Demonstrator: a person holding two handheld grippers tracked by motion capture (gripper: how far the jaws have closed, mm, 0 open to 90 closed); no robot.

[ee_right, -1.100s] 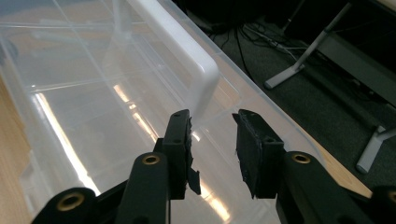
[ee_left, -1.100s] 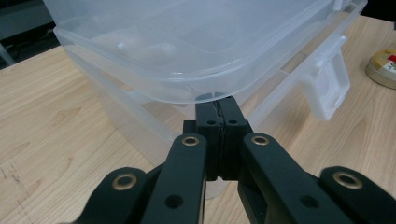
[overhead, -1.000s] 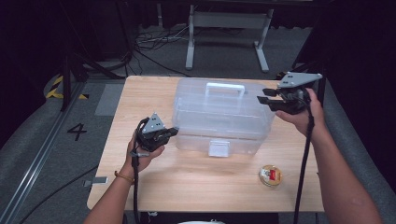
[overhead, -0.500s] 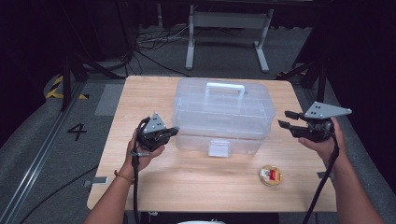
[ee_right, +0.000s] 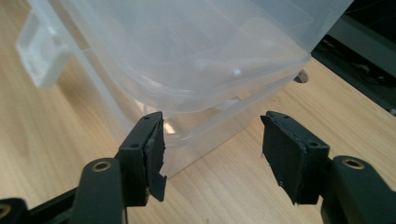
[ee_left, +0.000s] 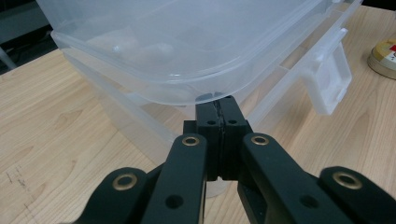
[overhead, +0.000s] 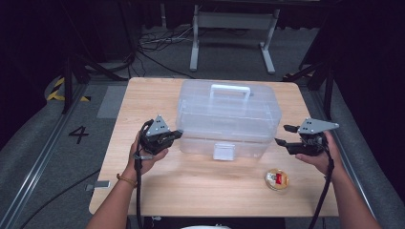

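Note:
A clear plastic box [overhead: 227,114] with a white handle and a front latch [overhead: 224,151] stands mid-table with its lid down. My left gripper [overhead: 179,134] is shut with nothing between its jaws. In the left gripper view its tips [ee_left: 221,105] sit just under the lid rim at a rounded corner of the box [ee_left: 187,46]. My right gripper [overhead: 283,135] is open at the box's right front corner. In the right gripper view its jaws [ee_right: 212,135] stand wide apart facing that corner of the box [ee_right: 187,46], a short gap away.
A small round tin [overhead: 277,179] with a red and gold top lies on the wooden table [overhead: 143,100] near the front right, below my right hand. The same tin [ee_left: 385,58] is at the right edge of the left gripper view. Dark floor, cables and a stand lie behind.
My right gripper has come down from the box's top right edge to its right front corner, low near the table, still open. The left gripper has stayed in place.

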